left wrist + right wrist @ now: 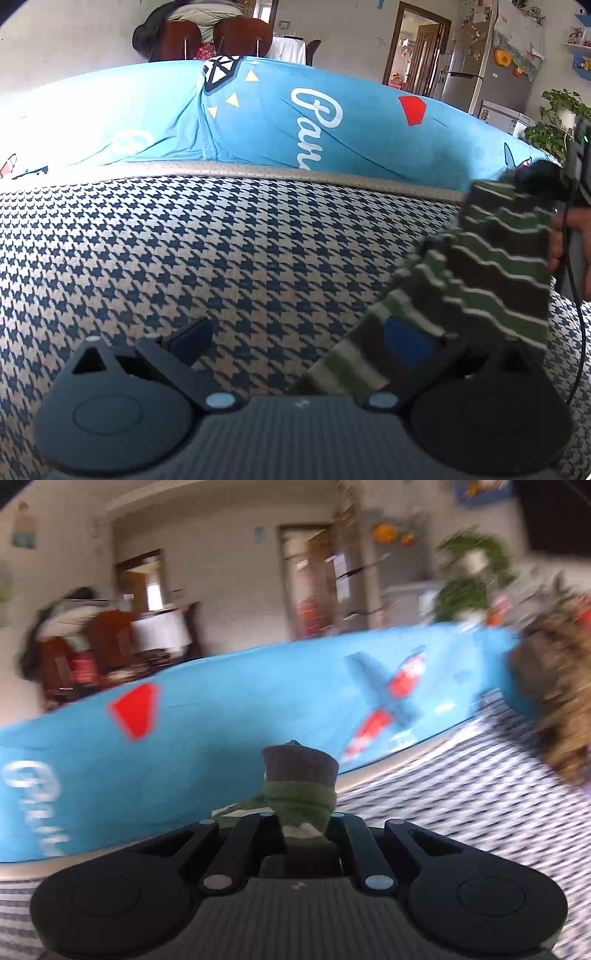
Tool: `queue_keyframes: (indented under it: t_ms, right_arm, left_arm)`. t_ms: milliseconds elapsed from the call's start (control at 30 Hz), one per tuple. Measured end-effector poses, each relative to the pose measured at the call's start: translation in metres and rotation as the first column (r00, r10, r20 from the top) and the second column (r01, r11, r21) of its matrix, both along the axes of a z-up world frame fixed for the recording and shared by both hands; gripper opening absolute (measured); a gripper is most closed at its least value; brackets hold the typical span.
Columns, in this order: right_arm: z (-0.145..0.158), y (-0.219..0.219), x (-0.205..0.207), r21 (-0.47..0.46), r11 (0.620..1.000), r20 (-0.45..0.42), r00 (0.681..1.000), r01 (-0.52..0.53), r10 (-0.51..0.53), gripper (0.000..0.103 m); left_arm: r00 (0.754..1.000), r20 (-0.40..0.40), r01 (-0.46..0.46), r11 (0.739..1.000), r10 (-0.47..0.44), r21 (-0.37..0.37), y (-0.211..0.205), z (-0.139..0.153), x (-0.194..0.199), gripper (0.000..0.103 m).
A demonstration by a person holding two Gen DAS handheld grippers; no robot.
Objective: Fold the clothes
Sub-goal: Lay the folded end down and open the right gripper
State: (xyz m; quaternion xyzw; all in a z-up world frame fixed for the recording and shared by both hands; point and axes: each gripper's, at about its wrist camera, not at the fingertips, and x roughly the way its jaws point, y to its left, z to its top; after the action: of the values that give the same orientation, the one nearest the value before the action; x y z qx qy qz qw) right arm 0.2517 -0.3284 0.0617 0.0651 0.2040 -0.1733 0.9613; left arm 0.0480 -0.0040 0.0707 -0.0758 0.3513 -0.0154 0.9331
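Behind everything is a big blue cushion [332, 122] with white letters and red shapes, at the back of a seat with a blue and tan check cover [184, 251].

Starting at the tongs: the right gripper [301, 823] has its two black fingers squeezed close together on a stripy cloth [299, 786]. It pinches a bunched end of brown and green knit that sticks up between them. This picture is blurry.

The left gripper [303, 343] is wide open. One dark finger [192, 341] shows on the left. The same stripy cloth hangs across the other side and hides that finger. I cannot tell if the cloth touches it.

The cloth runs up to the right, lifted off the seat, toward a hand [565, 240] at the edge. A green plant [554, 118] stands behind.
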Motion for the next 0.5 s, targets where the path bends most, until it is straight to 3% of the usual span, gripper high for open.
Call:
queue_keyframes:
  t_ms: [167, 267, 333, 400, 500]
  right_arm:
    - [-0.013, -0.030, 0.007, 0.014, 0.999, -0.049, 0.998, 0.048, -0.047, 0.010]
    - [-0.017, -0.037, 0.009, -0.010, 0.997, -0.082, 0.993, 0.080, -0.080, 0.033]
    - [-0.013, -0.036, 0.004, -0.070, 0.994, -0.073, 0.993, 0.087, -0.092, 0.057]
    - [-0.007, -0.030, -0.003, -0.151, 0.982, -0.042, 0.991, 0.117, -0.125, 0.070]
    - [0.006, -0.024, -0.014, -0.195, 0.972, 0.012, 0.991, 0.131, -0.131, 0.072]
  left_arm:
    - [1.000, -0.011, -0.001, 1.000, 0.001, 0.010, 0.002, -0.001, 0.001, 0.103]
    - [1.000, -0.025, 0.004, 1.000, -0.004, 0.012, 0.001, -0.003, 0.004, 0.103]
    - [0.999, -0.034, 0.010, 1.000, -0.009, 0.022, -0.001, -0.005, 0.006, 0.103]
    - [0.999, -0.046, 0.013, 0.999, -0.012, 0.034, -0.002, -0.007, 0.007, 0.103]
    - [0.998, -0.065, 0.014, 0.999, -0.012, 0.034, -0.002, -0.012, 0.008, 0.103]
